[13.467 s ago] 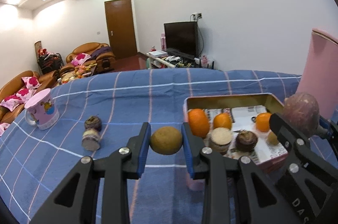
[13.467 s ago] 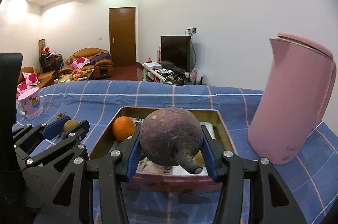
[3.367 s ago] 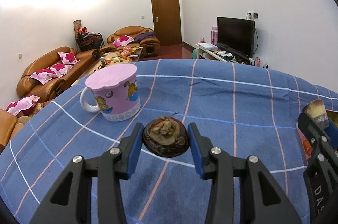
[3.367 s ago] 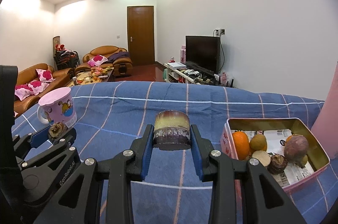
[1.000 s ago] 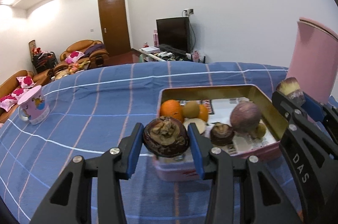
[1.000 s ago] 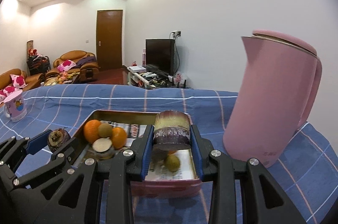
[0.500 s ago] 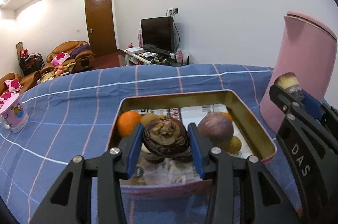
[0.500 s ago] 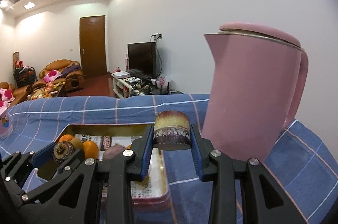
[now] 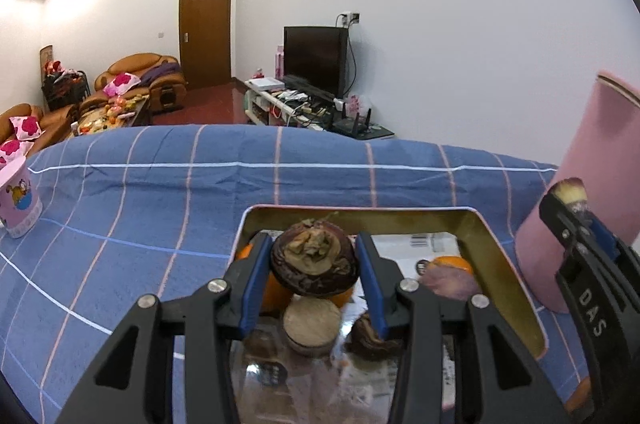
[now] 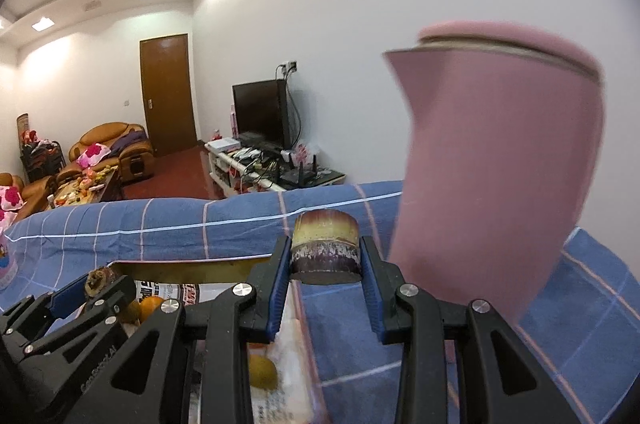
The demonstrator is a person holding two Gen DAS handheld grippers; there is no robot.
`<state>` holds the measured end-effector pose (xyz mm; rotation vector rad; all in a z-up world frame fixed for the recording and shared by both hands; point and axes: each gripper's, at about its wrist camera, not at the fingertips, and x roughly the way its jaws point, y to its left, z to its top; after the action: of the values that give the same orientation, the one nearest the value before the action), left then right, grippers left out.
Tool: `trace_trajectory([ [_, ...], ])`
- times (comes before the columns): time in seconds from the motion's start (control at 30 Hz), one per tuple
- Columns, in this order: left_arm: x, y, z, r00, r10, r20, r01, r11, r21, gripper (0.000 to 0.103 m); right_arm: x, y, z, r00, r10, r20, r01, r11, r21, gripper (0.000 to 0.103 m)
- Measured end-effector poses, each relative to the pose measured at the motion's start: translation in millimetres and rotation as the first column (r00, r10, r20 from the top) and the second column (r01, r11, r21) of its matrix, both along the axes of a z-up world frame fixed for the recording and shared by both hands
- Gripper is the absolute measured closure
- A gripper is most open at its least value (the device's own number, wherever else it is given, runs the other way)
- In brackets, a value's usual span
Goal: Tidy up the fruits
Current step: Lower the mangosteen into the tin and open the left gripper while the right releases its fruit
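My left gripper [image 9: 315,264] is shut on a dark brown mangosteen [image 9: 315,266] and hangs over the near part of the gold-lined tin tray [image 9: 500,256]. In the tray lie oranges [image 9: 450,261], a purple round fruit [image 9: 448,282], a cut pale stub [image 9: 311,322] and another dark mangosteen [image 9: 368,336]. My right gripper [image 10: 325,258] is shut on a short piece of sugarcane [image 10: 325,244], purple below and yellow above. It hovers by the tray's right rim [image 10: 294,304], over the blue cloth, close to the pink kettle [image 10: 496,176].
The blue checked cloth [image 9: 160,208] covers the table. A pink cartoon mug [image 9: 18,200] stands at the far left. The tall pink kettle [image 9: 592,192] stands just right of the tray. Sofas, a door and a television fill the room behind.
Both grippers have moved right with their loads. The left one now hangs over the tray's fruits instead of before its near edge. The right one has passed beyond the tray toward the kettle.
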<state>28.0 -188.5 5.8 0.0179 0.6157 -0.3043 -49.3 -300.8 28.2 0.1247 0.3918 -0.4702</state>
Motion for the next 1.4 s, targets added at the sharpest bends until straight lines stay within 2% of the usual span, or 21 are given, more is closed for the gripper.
trace_trajectory([
  [0.1, 6.0, -1.5, -5.6, 1.000, -0.005, -0.023, 0.005, 1.000, 0.012, 0.058, 16.3, 1.1, -2.4, 0.999, 0.024, -0.023, -0.024, 1.000, 0.014, 0.067],
  [0.4, 8.9, -11.9, -4.5, 0.999, -0.031, 0.021, 0.030, 0.998, 0.052, 0.058, 47.6, -0.4, -14.6, 0.992, 0.102, -0.076, -0.096, 0.991, 0.089, 0.067],
  [0.53, 15.9, -15.5, -4.3, 0.999, -0.052, 0.012, 0.051, 0.998, 0.044, 0.058, 57.6, -6.2, -21.2, 0.985, 0.138, -0.101, -0.121, 0.981, 0.152, 0.067],
  [0.6, 18.6, -16.7, -5.0, 0.999, -0.048, 0.006, 0.047, 0.997, 0.054, 0.058, 62.0, -5.6, -21.6, 0.980, 0.165, -0.109, -0.147, 0.977, 0.155, 0.067],
  [0.9, 18.5, -17.3, -4.1, 0.999, -0.042, 0.004, 0.041, 0.997, 0.071, 0.059, 69.1, -1.8, -23.3, 0.967, 0.205, -0.149, -0.182, 0.971, 0.157, 0.067],
  [1.3, 18.9, -23.7, -6.1, 0.999, -0.052, -0.002, 0.052, 0.992, 0.112, 0.058, 75.9, -8.8, -28.0, 0.944, 0.261, -0.203, -0.212, 0.948, 0.237, 0.067],
  [1.37, 19.6, -26.9, -8.7, 0.998, -0.052, -0.022, 0.054, 0.990, 0.127, 0.056, 74.7, -11.9, -29.8, 0.942, 0.276, -0.191, -0.222, 0.940, 0.261, 0.067],
  [1.4, 17.7, -31.4, -9.9, 0.998, -0.058, -0.021, 0.060, 0.986, 0.154, 0.052, 74.5, -12.6, -30.0, 0.939, 0.295, -0.177, -0.239, 0.930, 0.280, 0.063],
])
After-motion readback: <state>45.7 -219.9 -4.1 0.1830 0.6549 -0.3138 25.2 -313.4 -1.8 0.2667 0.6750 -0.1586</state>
